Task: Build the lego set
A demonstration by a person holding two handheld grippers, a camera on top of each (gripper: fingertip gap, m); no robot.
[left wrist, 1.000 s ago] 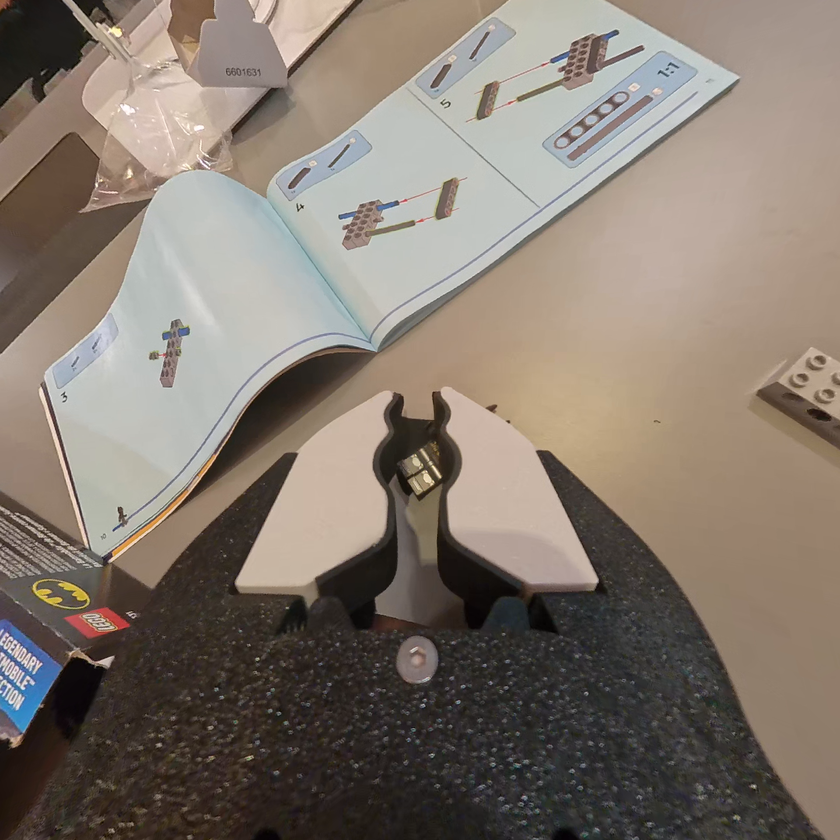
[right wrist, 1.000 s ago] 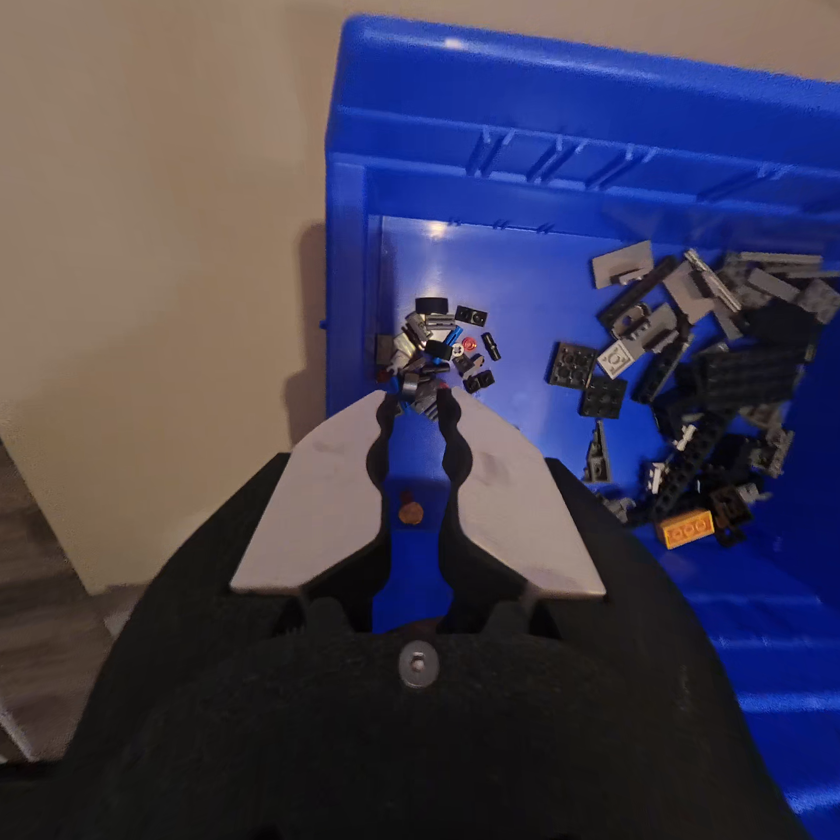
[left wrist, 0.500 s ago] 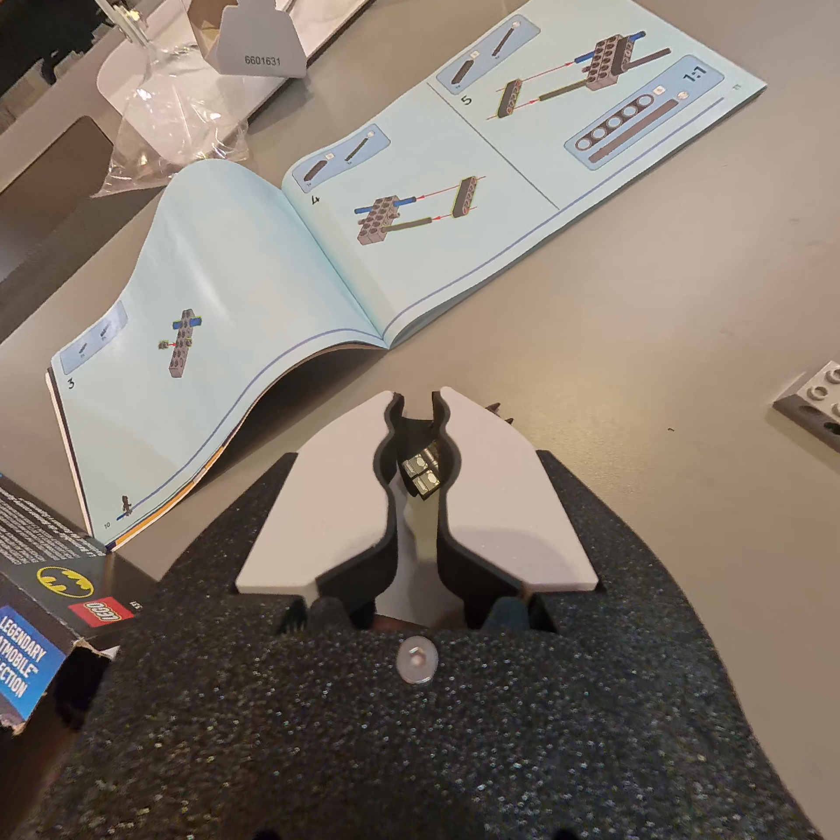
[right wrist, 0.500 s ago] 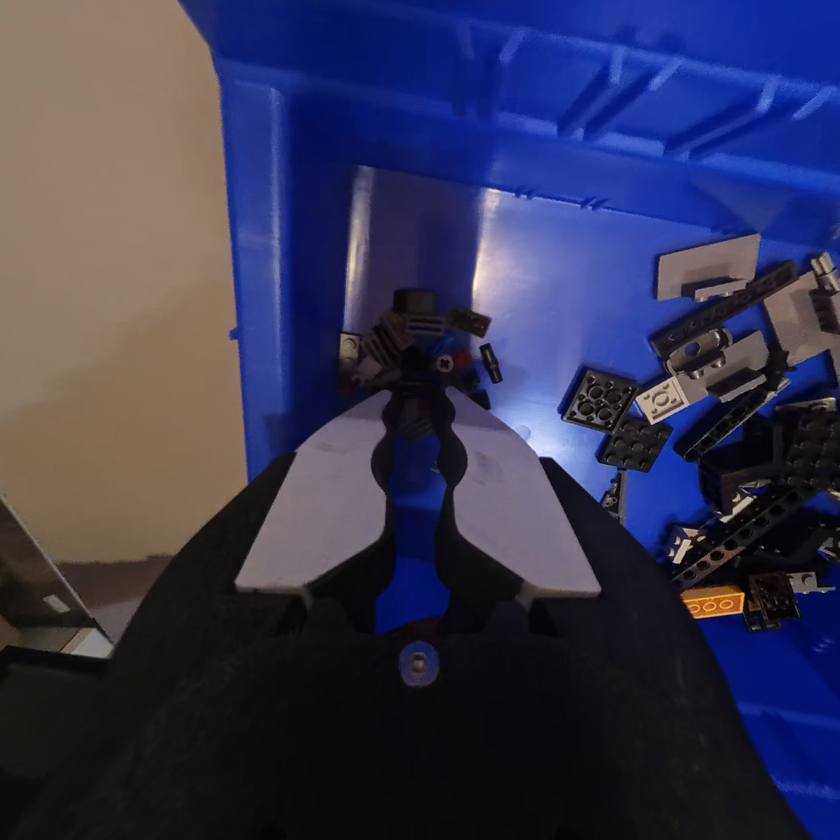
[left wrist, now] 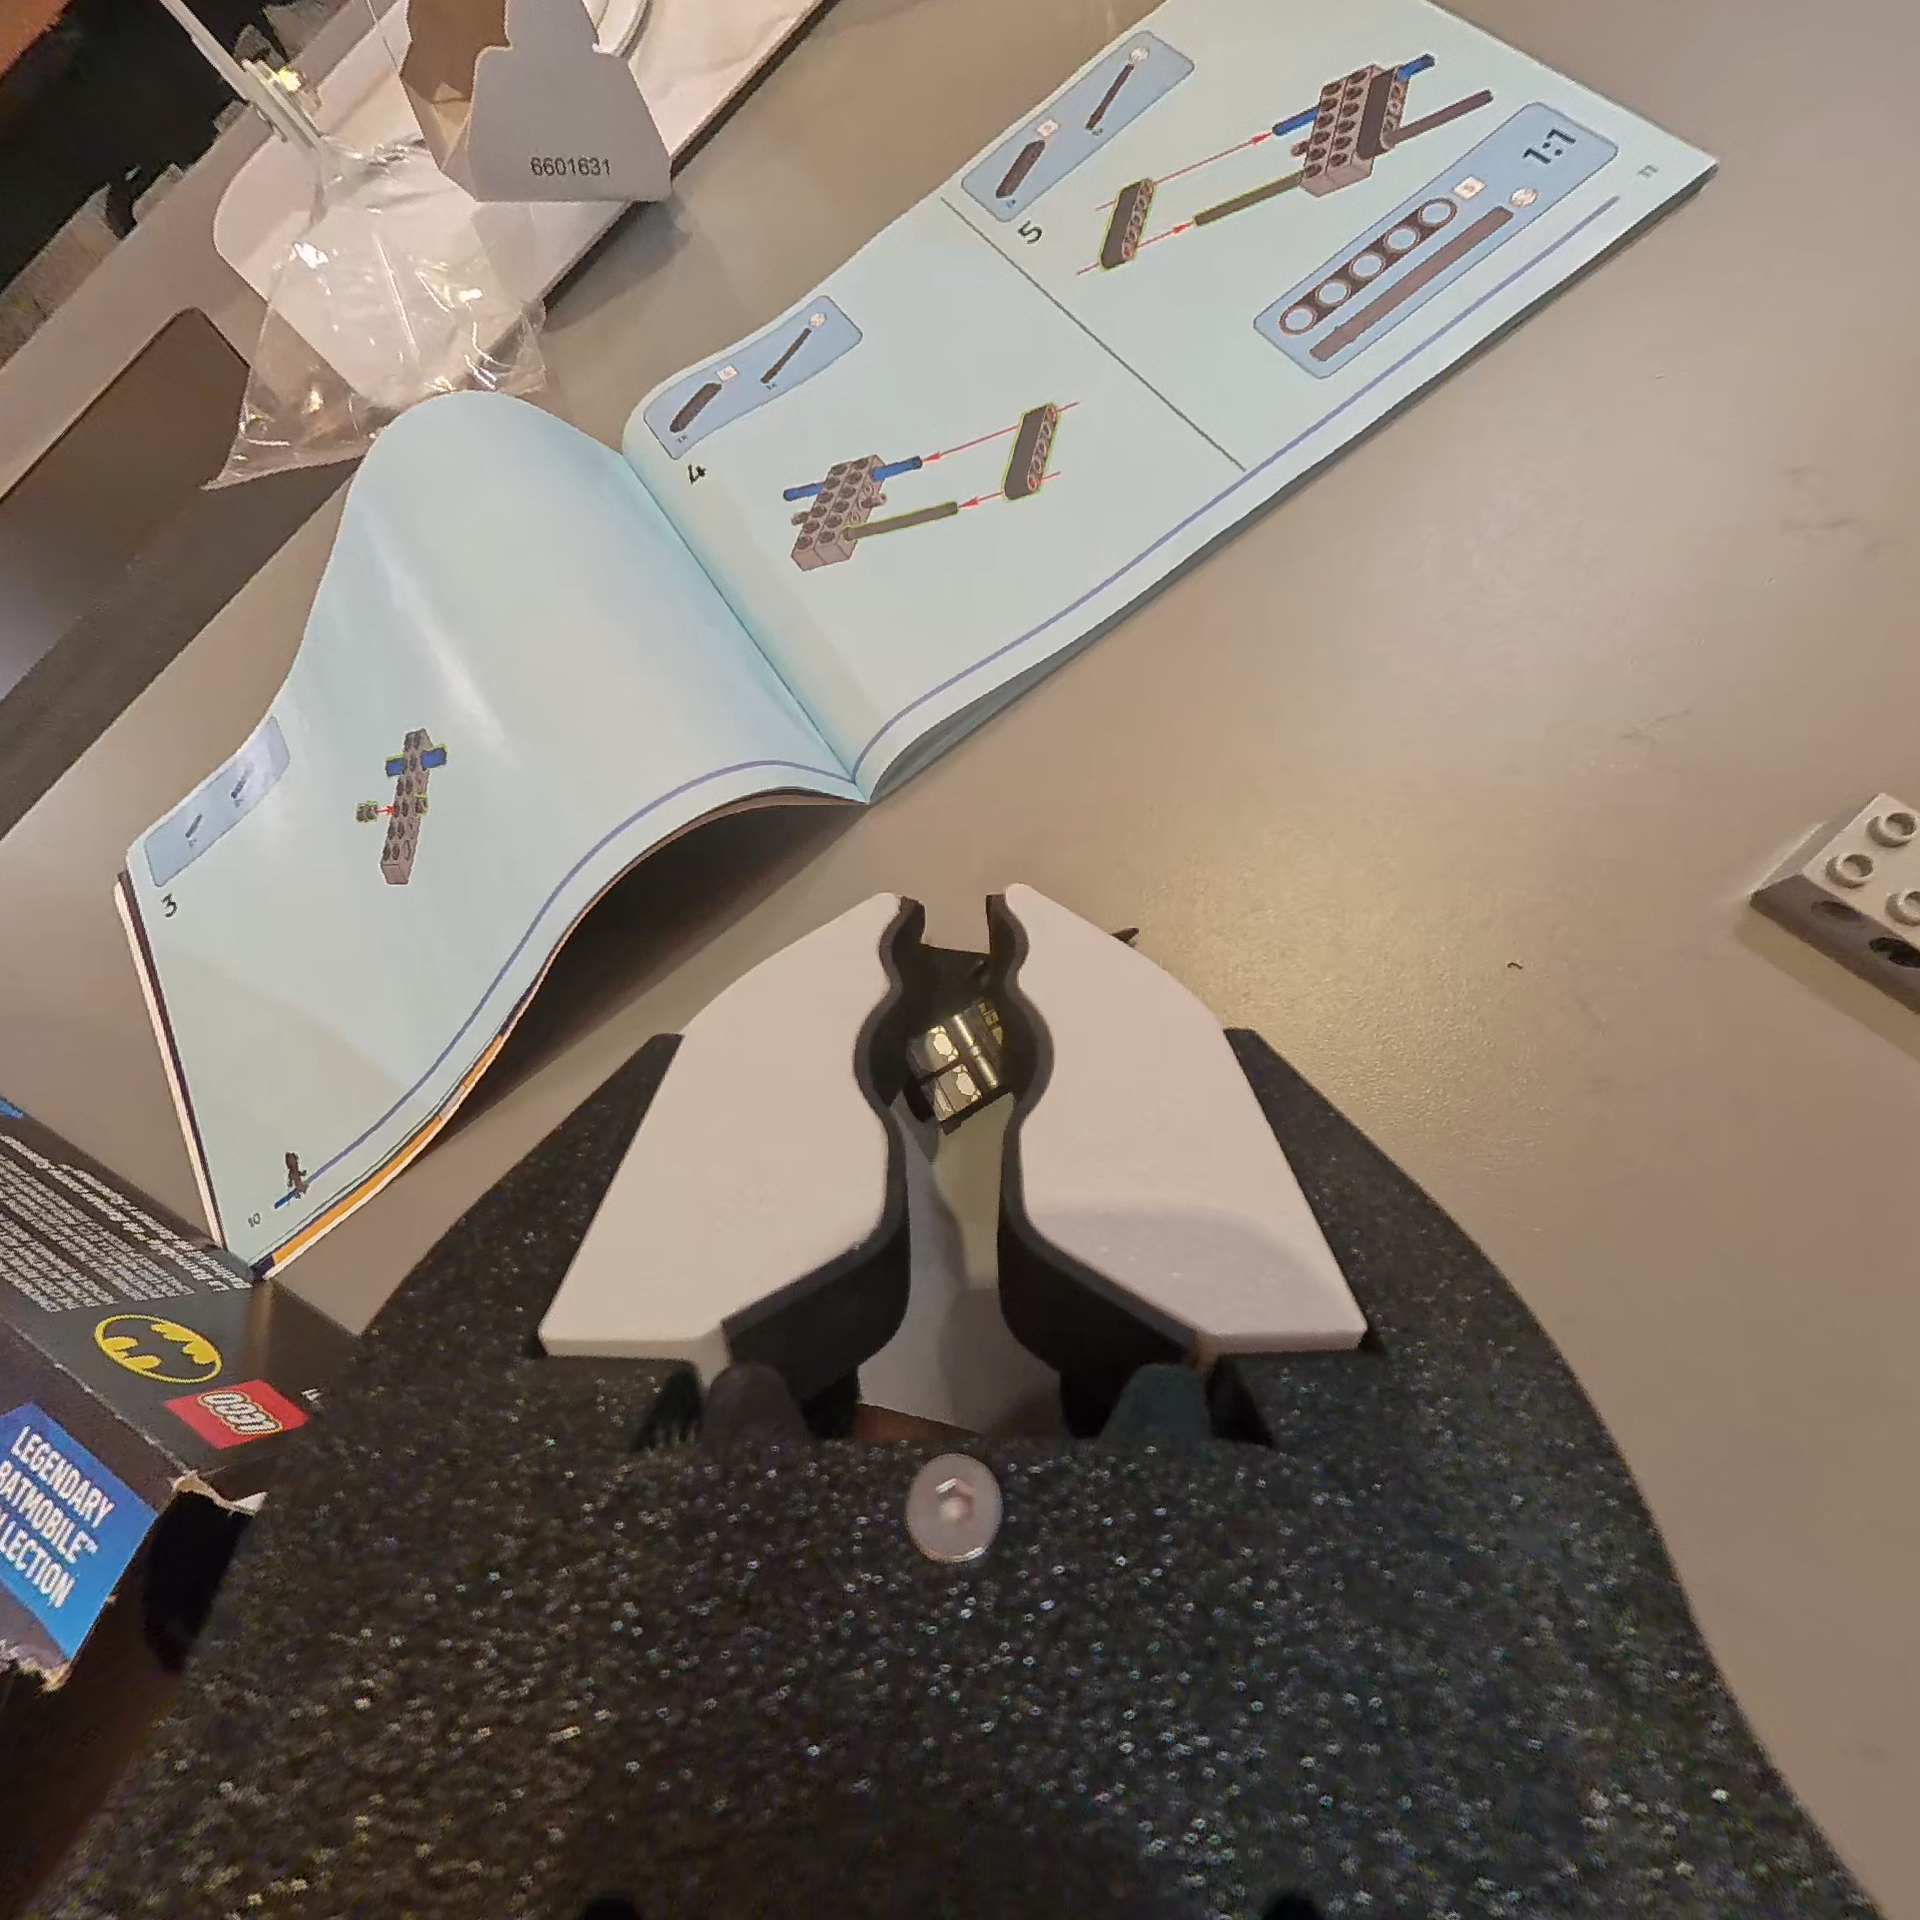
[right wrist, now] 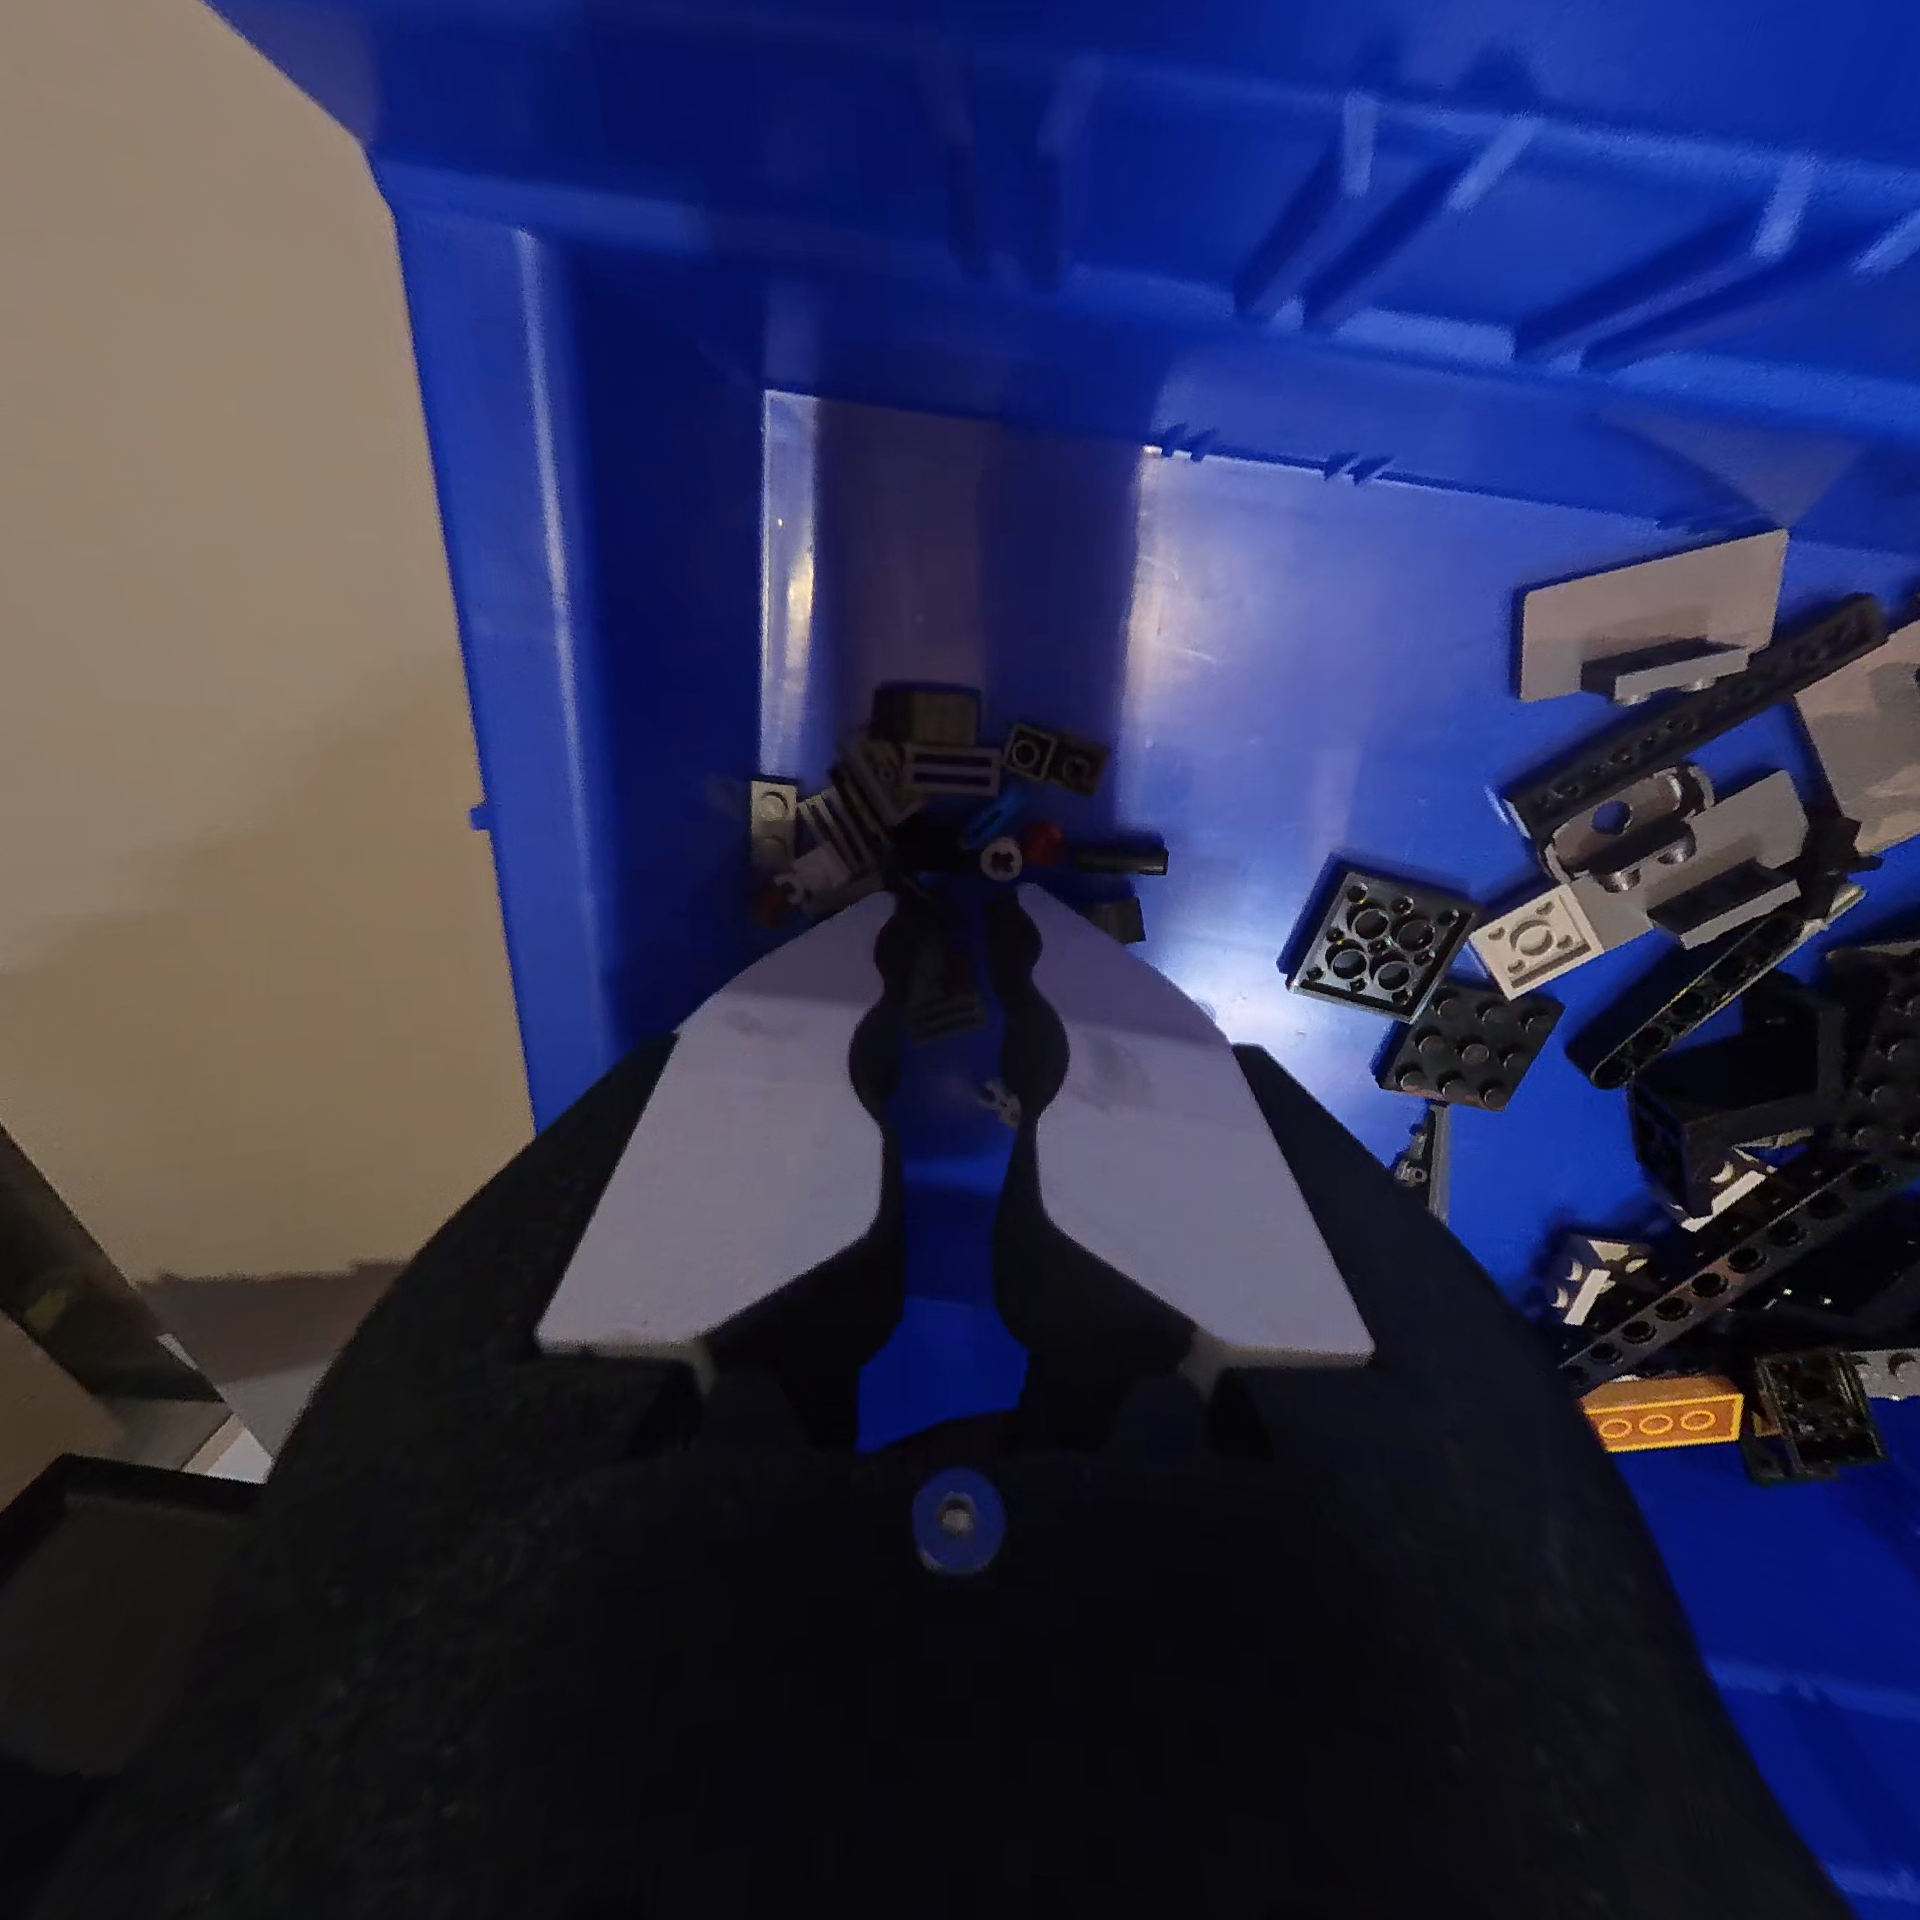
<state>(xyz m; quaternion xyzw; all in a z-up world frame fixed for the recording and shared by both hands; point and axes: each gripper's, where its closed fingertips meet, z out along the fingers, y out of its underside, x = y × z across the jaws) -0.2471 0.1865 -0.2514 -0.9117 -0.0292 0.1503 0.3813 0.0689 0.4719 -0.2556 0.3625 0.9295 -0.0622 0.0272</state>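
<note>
My left gripper (left wrist: 954, 914) hovers over the grey table (left wrist: 1455, 727), just in front of an open light-blue instruction booklet (left wrist: 727, 520). It is shut on a small black studded brick (left wrist: 958, 1055), which sits in the hollow between the fingers. My right gripper (right wrist: 945, 904) reaches into a blue bin (right wrist: 1039, 260), with its tips at a heap of small pieces (right wrist: 925, 790) in the bin's left corner. A small grey grille piece (right wrist: 948, 1006) shows between its narrowly parted fingers. The view is dark and blurred, so I cannot tell whether the pads press on it.
A grey studded brick (left wrist: 1860, 904) lies at the right edge of the table. A dark toy box (left wrist: 94, 1382) is at the lower left and a clear plastic bag (left wrist: 364, 281) behind the booklet. Larger black and grey parts (right wrist: 1714, 935) and an orange brick (right wrist: 1662, 1418) fill the bin's right side. Some 45 centimeters of space lies between my two pairs of fingers.
My right gripper moved closer to the bin's corner heap, and its fingers narrowed a little. My left gripper shifted only slightly and kept the black brick.
</note>
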